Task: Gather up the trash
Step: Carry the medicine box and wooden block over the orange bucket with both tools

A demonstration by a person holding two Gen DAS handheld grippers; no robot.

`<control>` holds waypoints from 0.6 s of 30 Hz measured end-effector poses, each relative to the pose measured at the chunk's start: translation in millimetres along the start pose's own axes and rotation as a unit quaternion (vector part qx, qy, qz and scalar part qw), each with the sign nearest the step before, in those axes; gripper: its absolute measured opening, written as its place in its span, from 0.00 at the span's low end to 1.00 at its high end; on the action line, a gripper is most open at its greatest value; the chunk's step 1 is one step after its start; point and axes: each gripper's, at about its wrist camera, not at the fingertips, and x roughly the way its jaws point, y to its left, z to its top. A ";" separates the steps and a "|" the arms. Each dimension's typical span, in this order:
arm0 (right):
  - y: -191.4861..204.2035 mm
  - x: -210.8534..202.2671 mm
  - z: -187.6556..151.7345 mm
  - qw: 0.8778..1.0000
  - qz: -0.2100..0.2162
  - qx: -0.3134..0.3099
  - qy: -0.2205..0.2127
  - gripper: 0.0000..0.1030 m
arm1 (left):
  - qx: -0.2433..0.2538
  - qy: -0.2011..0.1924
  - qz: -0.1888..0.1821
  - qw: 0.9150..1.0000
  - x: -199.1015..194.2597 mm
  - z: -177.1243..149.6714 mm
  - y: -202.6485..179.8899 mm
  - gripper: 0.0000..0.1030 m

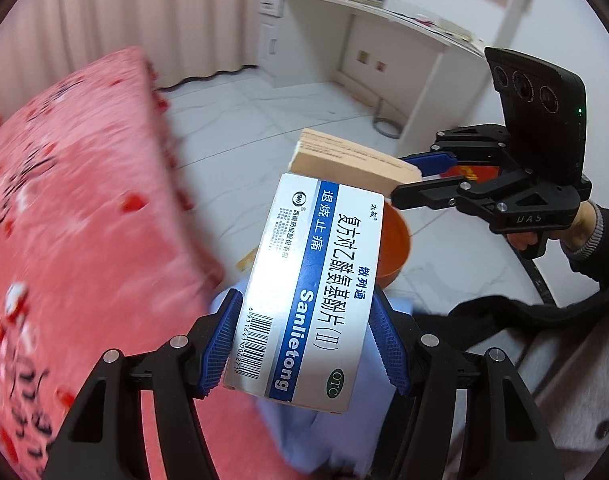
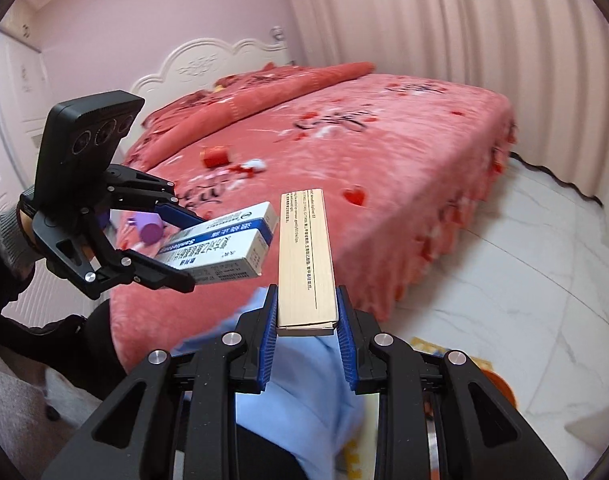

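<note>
My left gripper (image 1: 304, 296) is shut on a white and blue medicine box (image 1: 316, 280) printed "Sanlietong", pinched across its width by the blue pads. To the right, my right gripper (image 1: 402, 176) grips a slim tan cardboard box (image 1: 344, 160). In the right wrist view that tan box (image 2: 306, 260) sticks up between the pads of the right gripper (image 2: 306, 294). The left gripper (image 2: 192, 248) with the medicine box (image 2: 224, 244) hovers at the left, over the bed's edge. An orange bin (image 1: 396, 240) stands on the floor below both boxes.
A pink bed (image 2: 384, 152) carries a red item (image 2: 214, 157), white crumpled bits (image 2: 252, 166) and a purple cup (image 2: 150, 228). Light blue fabric (image 2: 304, 380) lies under the grippers. A white desk (image 1: 384, 12) stands at the back, on a white tiled floor (image 2: 524, 280).
</note>
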 end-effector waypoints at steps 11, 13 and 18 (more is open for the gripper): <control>-79.6 -52.0 -44.3 0.993 -0.078 0.083 -0.020 0.27 | 0.054 0.012 -0.068 0.996 74.4 65.4 -46.7 0.63; -95.0 -57.9 -54.2 0.991 -0.092 0.099 -0.019 0.27 | 0.060 0.018 -0.079 0.995 89.8 73.5 -53.9 0.63; -137.8 -62.5 -89.8 0.980 -0.131 0.153 0.000 0.27 | 0.069 0.040 -0.101 0.992 121.7 84.7 -64.8 0.63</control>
